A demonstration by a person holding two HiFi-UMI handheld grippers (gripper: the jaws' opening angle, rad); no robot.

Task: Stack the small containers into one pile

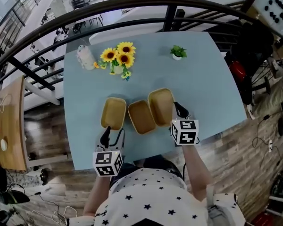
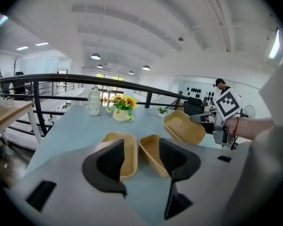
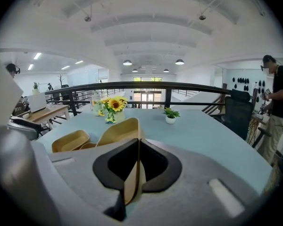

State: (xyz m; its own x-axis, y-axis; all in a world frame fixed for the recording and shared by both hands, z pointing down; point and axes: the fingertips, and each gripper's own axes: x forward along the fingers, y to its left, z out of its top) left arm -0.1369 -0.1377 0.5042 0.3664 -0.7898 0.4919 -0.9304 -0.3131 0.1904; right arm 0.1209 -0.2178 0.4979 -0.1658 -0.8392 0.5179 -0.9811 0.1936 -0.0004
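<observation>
- Pinching the near rim of the right container [image 1: 161,105], the right gripper [image 1: 178,109] is pressing its jaws together on the thin wall, which is sandwiched between the pads.
- That container is hanging tilted and seems to be lifted off the bench [image 1: 203,79]. It is sitting just beside the middle container [image 1: 141,117], and whether the two are touching cannot be told.
- The left container [image 1: 113,113] is lying flat just left of the middle one, and both are sitting empty with the open side up.
- The left gripper [image 1: 112,133] is hovering over the near edge of the bench with its jaws apart and nothing between them. The left and middle containers are lying just beyond its tips.
- The containers are looking light and thin-walled, probably pressed fibre or bamboo. They are seeming stiff enough to lift by one rim, though a wall may be flexing under a hard squeeze.
- Their smooth walls may be letting a tray pivot in a pinch, so a short-end rim, one pad inside and one outside, is looking like the best hold.
- Their sloping sides are suggesting that they will nest easily.
- No writing is showing on the containers, and the gripper cubes are carrying only black-and-white square markers.
- The bottle [image 1: 86,57] beside the sunflowers [image 1: 119,56] is showing too small for any label to be read.
</observation>
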